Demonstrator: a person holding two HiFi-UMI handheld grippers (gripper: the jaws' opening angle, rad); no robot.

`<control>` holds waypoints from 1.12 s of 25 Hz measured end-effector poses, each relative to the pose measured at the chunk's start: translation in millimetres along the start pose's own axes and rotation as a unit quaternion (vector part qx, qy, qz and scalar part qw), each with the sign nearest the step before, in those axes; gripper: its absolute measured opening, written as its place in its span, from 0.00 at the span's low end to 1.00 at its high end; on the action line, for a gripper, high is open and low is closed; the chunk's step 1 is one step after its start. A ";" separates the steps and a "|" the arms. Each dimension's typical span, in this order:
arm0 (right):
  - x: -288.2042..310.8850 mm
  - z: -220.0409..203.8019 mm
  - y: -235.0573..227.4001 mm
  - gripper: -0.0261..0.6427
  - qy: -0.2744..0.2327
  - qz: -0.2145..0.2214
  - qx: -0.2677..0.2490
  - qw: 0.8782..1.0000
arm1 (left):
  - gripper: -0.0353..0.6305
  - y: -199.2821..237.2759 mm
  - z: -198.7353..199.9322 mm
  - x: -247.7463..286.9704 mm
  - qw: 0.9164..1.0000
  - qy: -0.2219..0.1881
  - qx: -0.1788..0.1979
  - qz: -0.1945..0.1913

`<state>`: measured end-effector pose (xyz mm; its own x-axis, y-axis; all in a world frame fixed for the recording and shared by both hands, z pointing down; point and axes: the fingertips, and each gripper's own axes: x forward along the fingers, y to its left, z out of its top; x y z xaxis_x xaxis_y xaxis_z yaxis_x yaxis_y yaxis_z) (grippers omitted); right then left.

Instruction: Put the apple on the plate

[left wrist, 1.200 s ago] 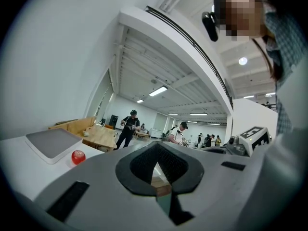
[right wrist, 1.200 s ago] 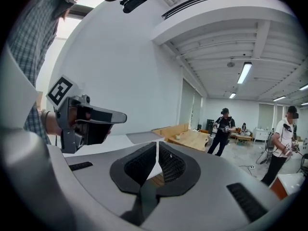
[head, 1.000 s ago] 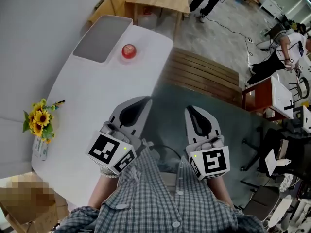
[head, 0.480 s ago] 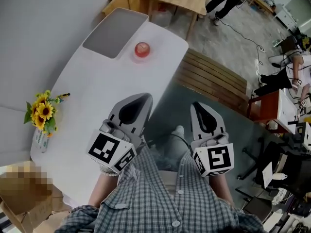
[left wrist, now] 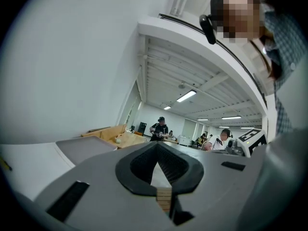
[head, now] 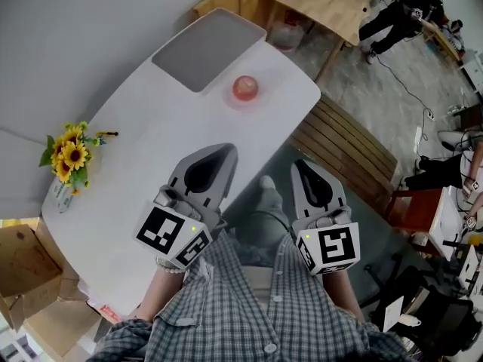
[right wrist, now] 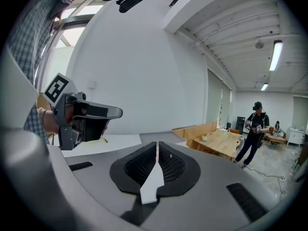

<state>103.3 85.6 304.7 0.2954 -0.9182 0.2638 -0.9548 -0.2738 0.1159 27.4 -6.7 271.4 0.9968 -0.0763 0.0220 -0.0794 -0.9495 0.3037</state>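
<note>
A long white bench point(head: 143, 172) runs away from the person in an open workshop, with a grey tray point(head: 207, 47) at its far end and sunflowers point(head: 66, 161) on its left edge. The apple point(head: 244, 87) sits just beside the tray, well apart from both grippers, on a pale ring point(head: 232, 99) that may be the plate; I cannot tell. The left gripper point(head: 225, 153) and the right gripper point(head: 298, 166) hang near the person's body; each one's fingers point(left wrist: 137, 165) are pressed together at the tips, holding nothing. To do the reach well, one gripper should probably travel far forward, spread its fingers wide before arriving, and close gently around the fruit's widest part. Only the head view shows the apple; the left gripper view catches the tray; the right gripper view shows the other gripper and a standing person point(right wrist: 252, 129).
</note>
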 end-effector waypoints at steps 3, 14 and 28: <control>21.3 5.8 -12.6 0.08 0.003 0.031 -0.004 1.000 | 0.07 9.7 5.1 12.1 1.000 -0.001 -0.003 0.030; 85.2 26.0 -50.5 0.08 0.004 0.127 -0.031 0.991 | 0.07 42.2 17.8 51.8 0.991 -0.013 -0.023 0.129; 158.0 41.9 -92.9 0.08 -0.014 0.248 -0.060 0.967 | 0.07 62.9 34.1 96.1 0.966 -0.050 -0.020 0.253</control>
<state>237.2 -46.0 295.5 -0.2003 -0.9359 0.2898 -0.9673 0.2359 0.0933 118.1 -84.1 260.1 0.8248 -0.5590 0.0853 -0.5546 -0.7701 0.3153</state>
